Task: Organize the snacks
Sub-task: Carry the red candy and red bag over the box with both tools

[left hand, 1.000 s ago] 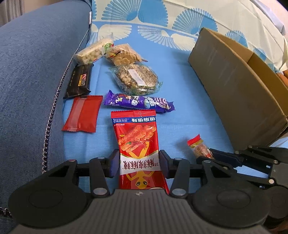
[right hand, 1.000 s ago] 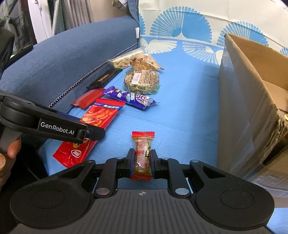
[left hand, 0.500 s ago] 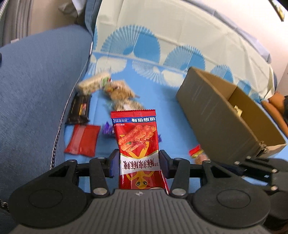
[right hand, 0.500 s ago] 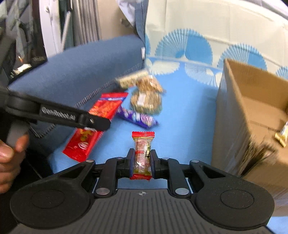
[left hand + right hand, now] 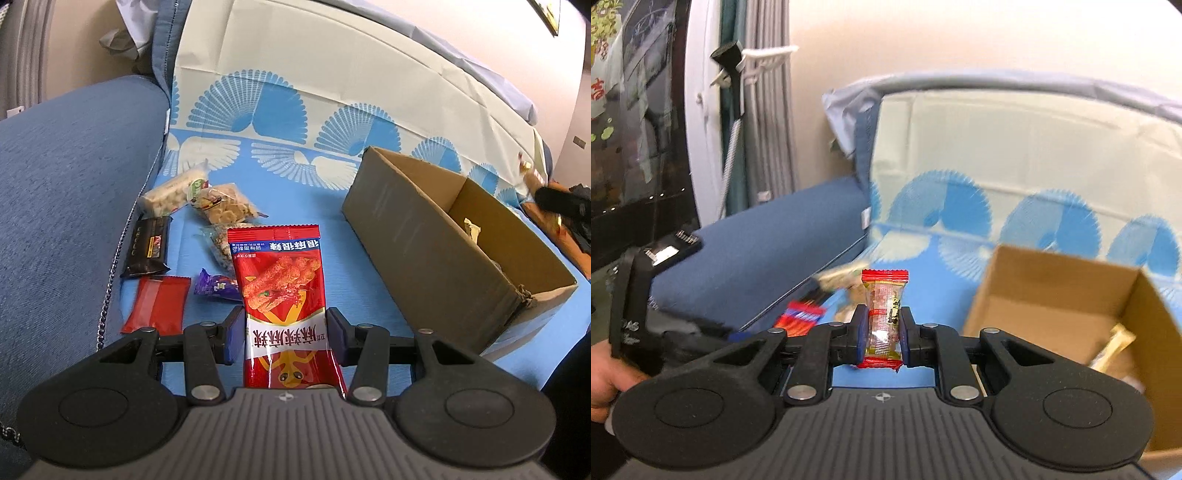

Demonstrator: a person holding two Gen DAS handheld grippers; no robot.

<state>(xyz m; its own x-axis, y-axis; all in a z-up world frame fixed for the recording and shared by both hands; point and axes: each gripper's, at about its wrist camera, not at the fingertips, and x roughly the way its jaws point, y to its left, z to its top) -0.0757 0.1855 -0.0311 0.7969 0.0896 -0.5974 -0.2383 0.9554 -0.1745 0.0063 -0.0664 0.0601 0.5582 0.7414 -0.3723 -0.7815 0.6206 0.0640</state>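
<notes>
1. Left gripper — jaws at mid width, clamped on the tall red foil packet of spicy sticks, held upright above the blue patterned sofa cover.
2. Loose snacks on the cover at left: black bar, flat red sachet, purple wrapper.
3. Right gripper — jaws narrow, pinching a small clear candy with red ends.
4. Open brown cardboard box, right of the candy; a pale wrapper already lies inside.
5. Risk, judged: the thin candy could slip, or an early release could drop it short of the rim.
</notes>
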